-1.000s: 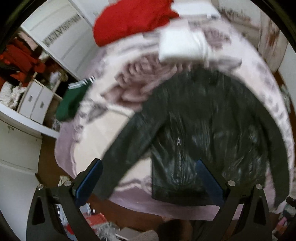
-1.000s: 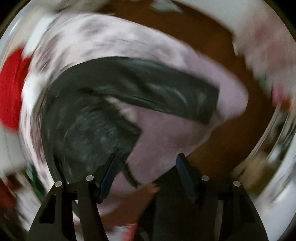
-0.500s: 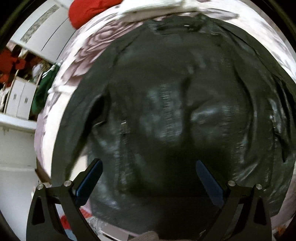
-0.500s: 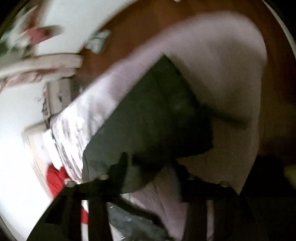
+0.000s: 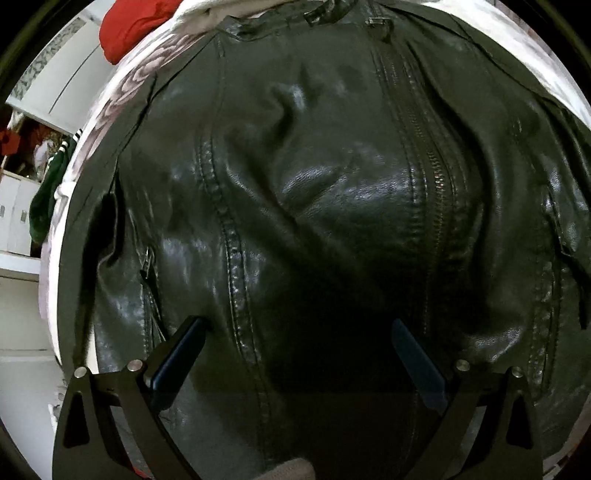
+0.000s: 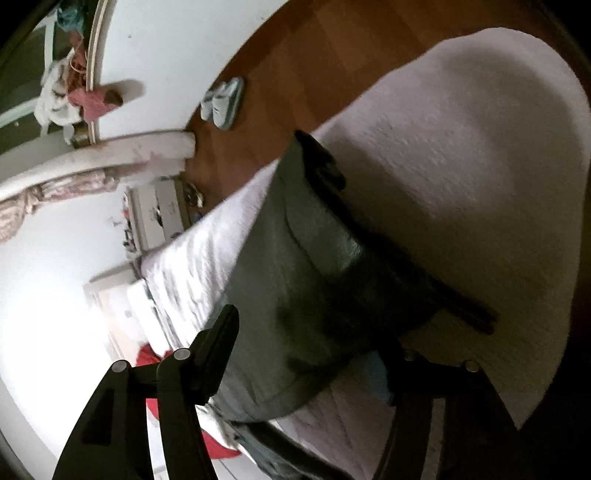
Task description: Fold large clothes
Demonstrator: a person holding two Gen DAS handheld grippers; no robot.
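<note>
Through the left wrist camera I see my left gripper (image 5: 295, 332) tipped down close over the black leather jacket (image 5: 332, 206), which fills nearly the whole view. Its fingers (image 5: 181, 354) are spread wide, with nothing between them — the left tip sits against the leather near a side pocket zip, though I cannot tell whether it presses in. The jacket lies front up on the pale floral bedspread (image 5: 122, 92), its centre zipper (image 5: 432, 173) running from the collar at the far end toward me. A red garment (image 5: 129, 26) lies at the far left, and a green garment (image 5: 46, 199) hangs off the left edge. I can read no label or writing.

On the right wrist camera the view is rolled hard to one side. My right gripper (image 6: 306, 347) is held wide apart around a sleeve (image 6: 295, 280) of the jacket, which passes between the fingers (image 6: 218, 354) — I cannot tell whether either pad touches it. The sleeve lies over the bedspread (image 6: 461, 166), with brown wooden floor (image 6: 314, 66) and a pair of slippers (image 6: 221, 103) beyond.
</note>
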